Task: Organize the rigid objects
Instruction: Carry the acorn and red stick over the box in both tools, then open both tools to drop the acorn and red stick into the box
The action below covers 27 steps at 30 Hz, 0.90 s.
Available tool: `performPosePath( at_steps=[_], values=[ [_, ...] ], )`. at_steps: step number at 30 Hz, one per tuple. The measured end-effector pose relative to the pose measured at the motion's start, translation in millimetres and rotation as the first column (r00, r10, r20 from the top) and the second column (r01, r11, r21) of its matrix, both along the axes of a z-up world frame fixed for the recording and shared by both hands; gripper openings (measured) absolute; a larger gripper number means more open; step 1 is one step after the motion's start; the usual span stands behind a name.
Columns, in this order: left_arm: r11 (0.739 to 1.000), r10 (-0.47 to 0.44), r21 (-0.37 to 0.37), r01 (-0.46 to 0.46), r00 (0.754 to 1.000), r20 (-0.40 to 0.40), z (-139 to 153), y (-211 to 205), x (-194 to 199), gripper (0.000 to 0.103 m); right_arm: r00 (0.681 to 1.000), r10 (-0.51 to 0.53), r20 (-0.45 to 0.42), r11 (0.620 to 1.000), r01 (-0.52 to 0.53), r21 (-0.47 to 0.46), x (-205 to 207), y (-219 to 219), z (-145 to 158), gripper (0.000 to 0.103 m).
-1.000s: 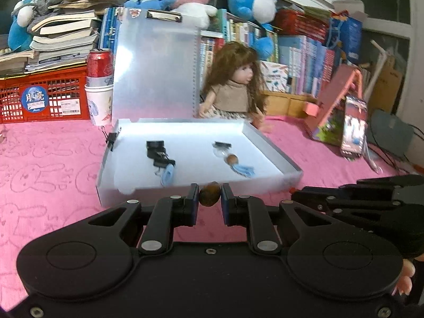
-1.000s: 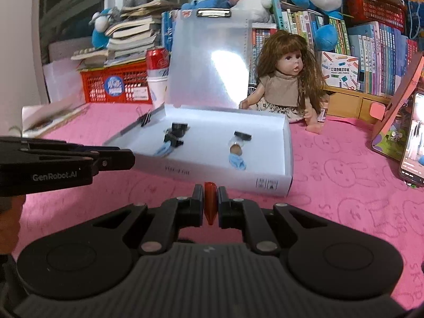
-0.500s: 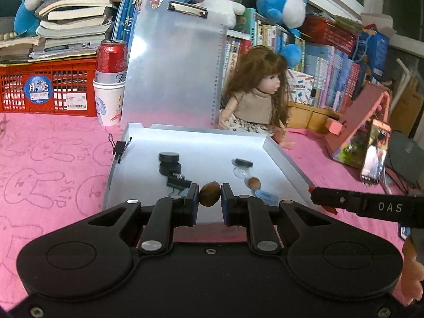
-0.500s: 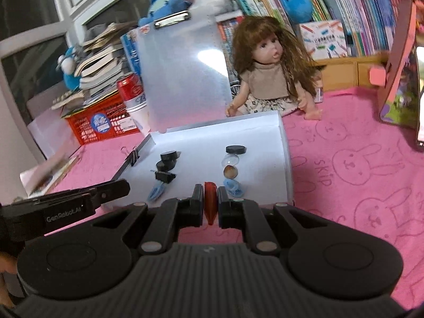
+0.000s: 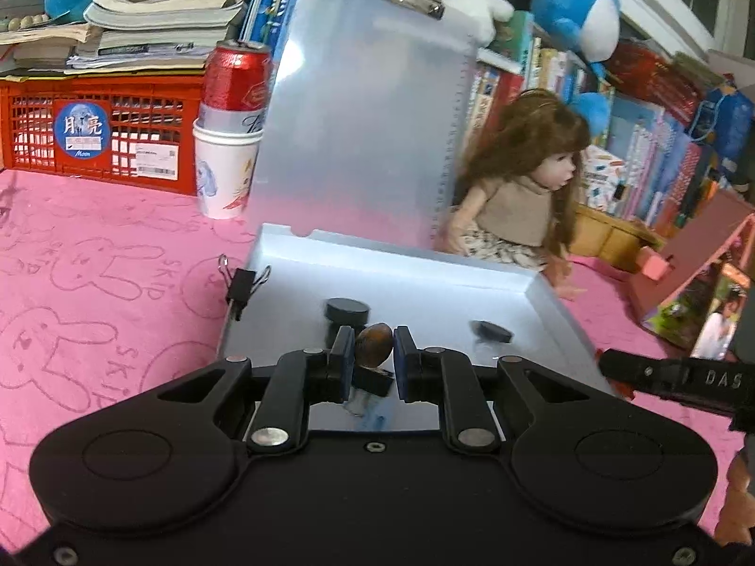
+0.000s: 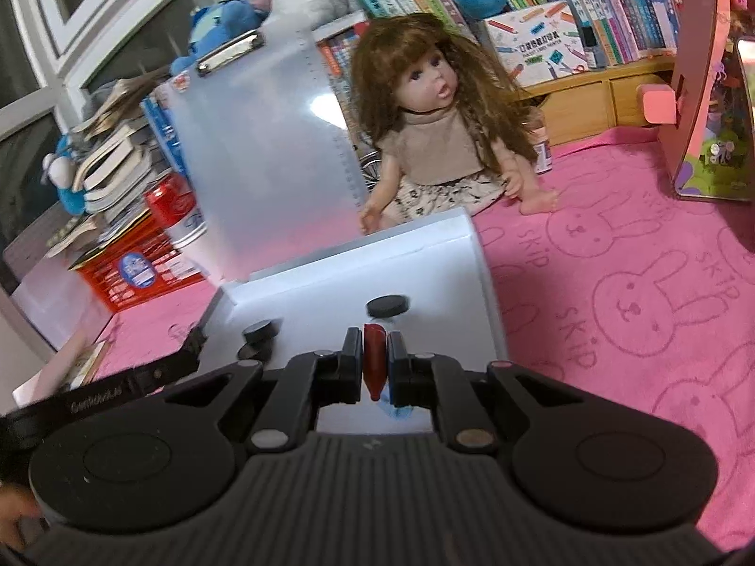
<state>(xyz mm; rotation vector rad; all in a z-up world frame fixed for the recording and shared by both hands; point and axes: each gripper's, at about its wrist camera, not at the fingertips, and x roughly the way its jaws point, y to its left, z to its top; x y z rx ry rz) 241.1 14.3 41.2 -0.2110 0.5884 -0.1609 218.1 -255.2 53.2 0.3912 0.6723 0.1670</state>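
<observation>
Over the white tray [image 5: 542,288] on the pink bunny-print cloth [image 5: 94,273] we hold both tools. Our left tool [image 5: 373,353] pinches a small brown oval bead [image 5: 373,348] between its pads, and it hangs above the near part of the tray. Our right tool [image 6: 375,361] is pressed together on a thin red piece [image 6: 374,358] whose pointed end sticks down below the pads; what it is exactly we cannot tell. In the left wrist view the right tool's black finger comes in from the right edge, near the tray's right wall. In the right wrist view the left tool's finger [image 6: 141,377] comes in from the left, beside the tray's left wall.

Inside the tray we see a black round cap [image 5: 347,310] on the left and another black cap [image 6: 387,305] on the right, well apart. Something blue [image 6: 396,409] lies on the tray floor right below the right tool, too hidden to name. A black binder clip [image 5: 240,285] grips the tray's left wall. Behind the tray a translucent clipboard [image 5: 358,113] stands upright, with a doll [image 6: 439,141] sitting just beside it on the right. To the left, a red can [image 5: 236,78] sits in a paper cup [image 5: 224,174], next to a red basket [image 5: 94,132] topped with stacked books.
</observation>
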Motion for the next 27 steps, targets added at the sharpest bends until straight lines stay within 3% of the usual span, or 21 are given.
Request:
performPosePath(
  at_steps=[11,27],
  values=[
    [0.999,0.017,0.042,-0.017,1.000,-0.007,-25,-3,18,0.017,0.999,-0.032,-0.021,0.997,0.031,-0.076,25,1,-22,0.014],
    [0.998,0.029,0.059,-0.030,0.999,0.015,-26,-7,42,0.017,0.999,-0.037,-0.013,0.986,0.034,-0.164,52,10,-31,0.014]
  ],
)
